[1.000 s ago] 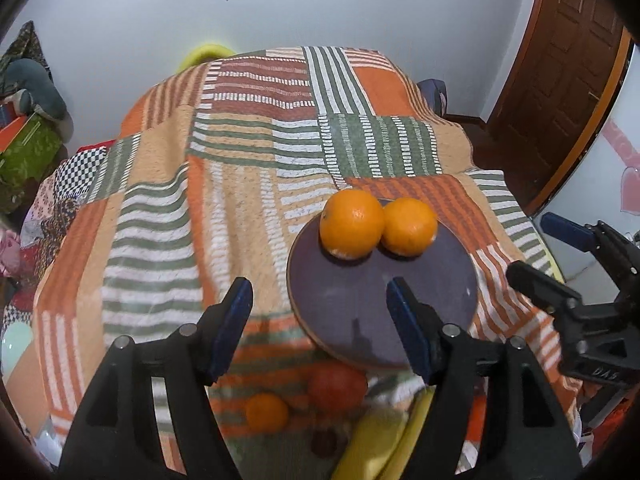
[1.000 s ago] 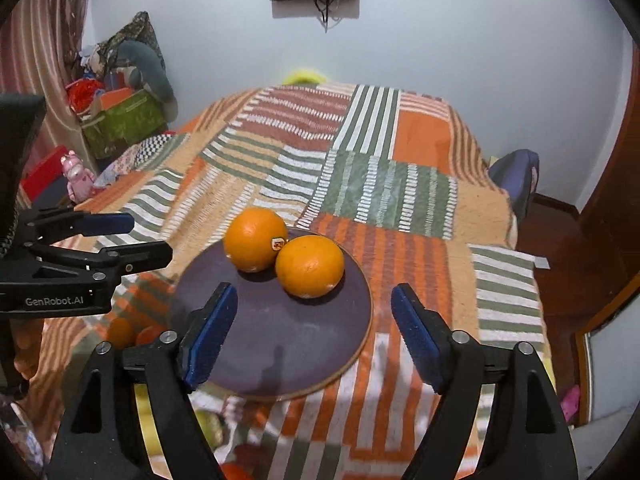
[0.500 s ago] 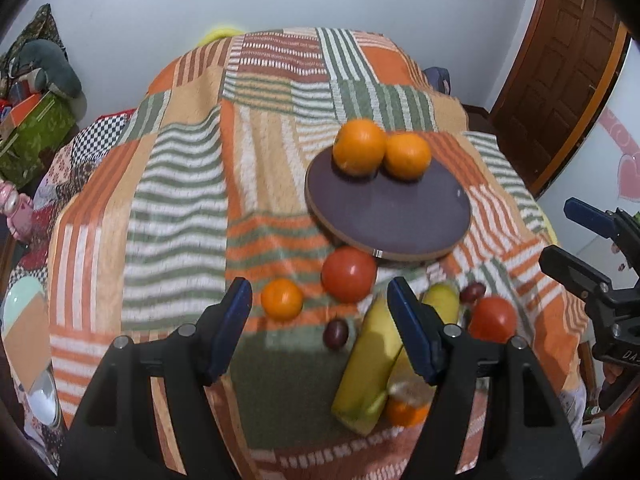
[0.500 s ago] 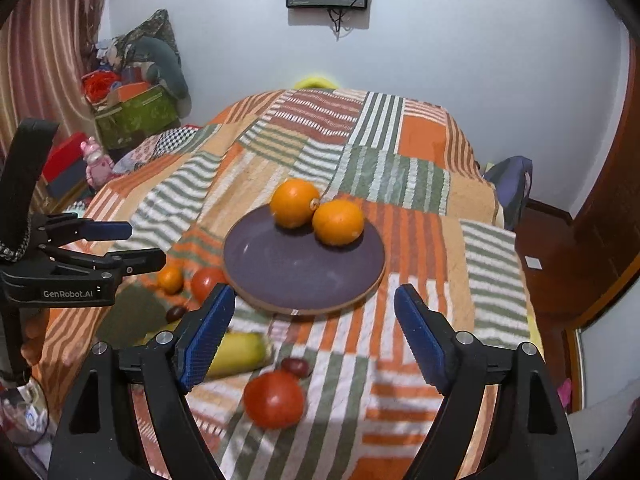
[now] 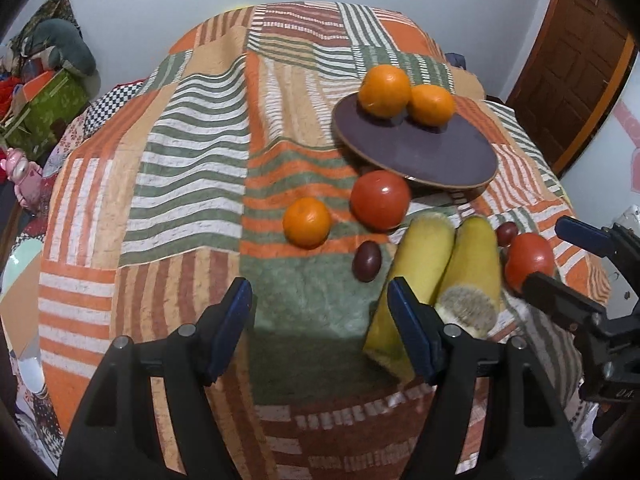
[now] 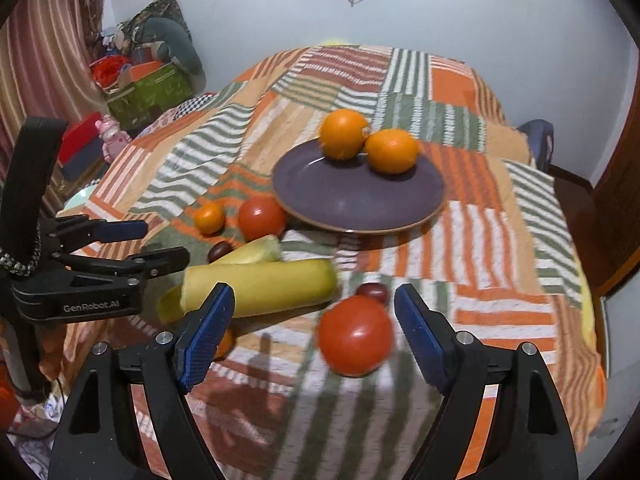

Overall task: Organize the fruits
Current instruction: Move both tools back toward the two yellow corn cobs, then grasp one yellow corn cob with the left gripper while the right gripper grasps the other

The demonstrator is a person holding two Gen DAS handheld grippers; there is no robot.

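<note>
The bed (image 6: 472,216), under its striped patchwork blanket, carries everything, a soft surface where round fruit settles into folds instead of rolling off. The purple plate (image 6: 352,204) sits mid-bed, likely the collecting spot, with two oranges (image 6: 344,139) touching at its far edge. Just before it lie two yellow banana-like fruits (image 6: 260,286) side by side, their near ends blurred and partly behind the left hand-held gripper (image 5: 320,322), which hangs wide open and empty over bare blanket. The right hand-held gripper (image 6: 310,334) is equally wide open and empty, its jaws bracketing a red tomato (image 6: 355,340), probably the next pick. A second tomato (image 6: 261,217) and a small orange (image 6: 209,217) rest near the plate's rim. Two dark plums (image 5: 366,261) are hard to identify; another orange thing peeks out half hidden behind the right gripper's left pad.
</note>
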